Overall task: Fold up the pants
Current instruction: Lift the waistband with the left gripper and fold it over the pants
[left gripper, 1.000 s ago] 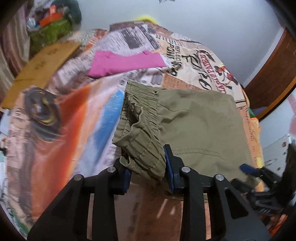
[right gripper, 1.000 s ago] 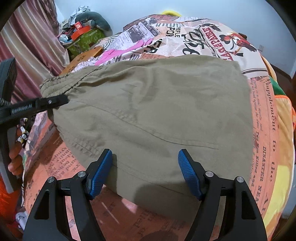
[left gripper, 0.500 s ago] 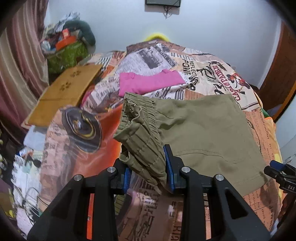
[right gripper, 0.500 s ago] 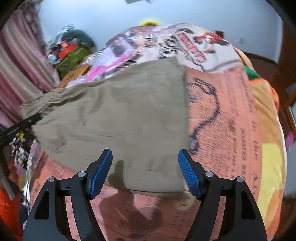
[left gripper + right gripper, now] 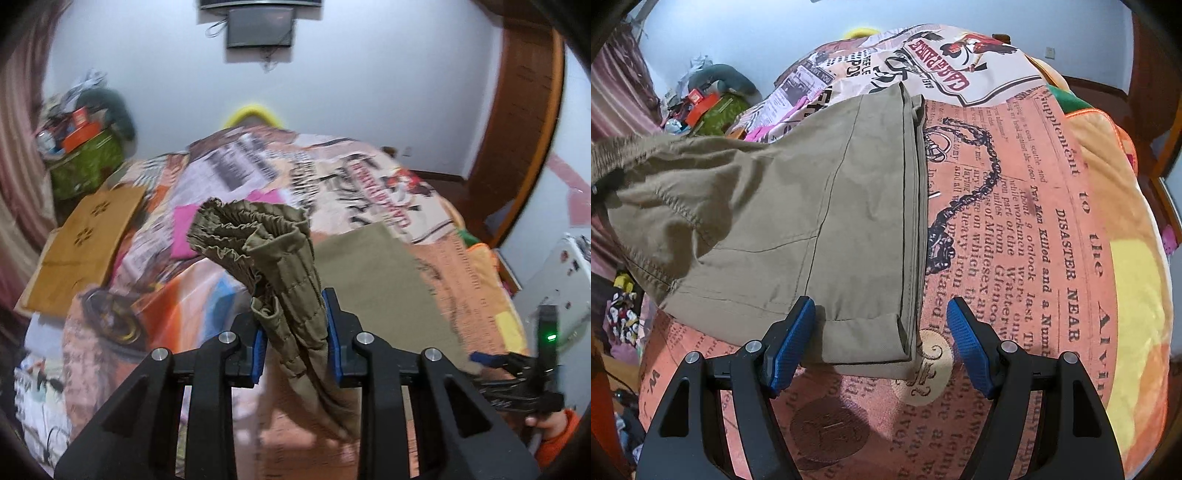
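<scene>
Left gripper point(image 5: 295, 341): jaws closing on the bunched elastic waistband of the olive pants point(image 5: 273, 266), lifted clear of the printed bedspread point(image 5: 369, 177). Remaining cloth lies flat. Pink garment point(image 5: 183, 232) beyond. Right gripper point(image 5: 491, 360) at the far right edge.

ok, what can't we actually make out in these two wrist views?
- Left wrist view: pink garment mostly hidden behind the lifted waistband of the pants; the left hand-held gripper is closing on that waistband.
- Left wrist view: right hand-held gripper at the frame edge, blurred; jaws unreadable.
- Right wrist view: waistband blurred, cut off at left edge.
</scene>
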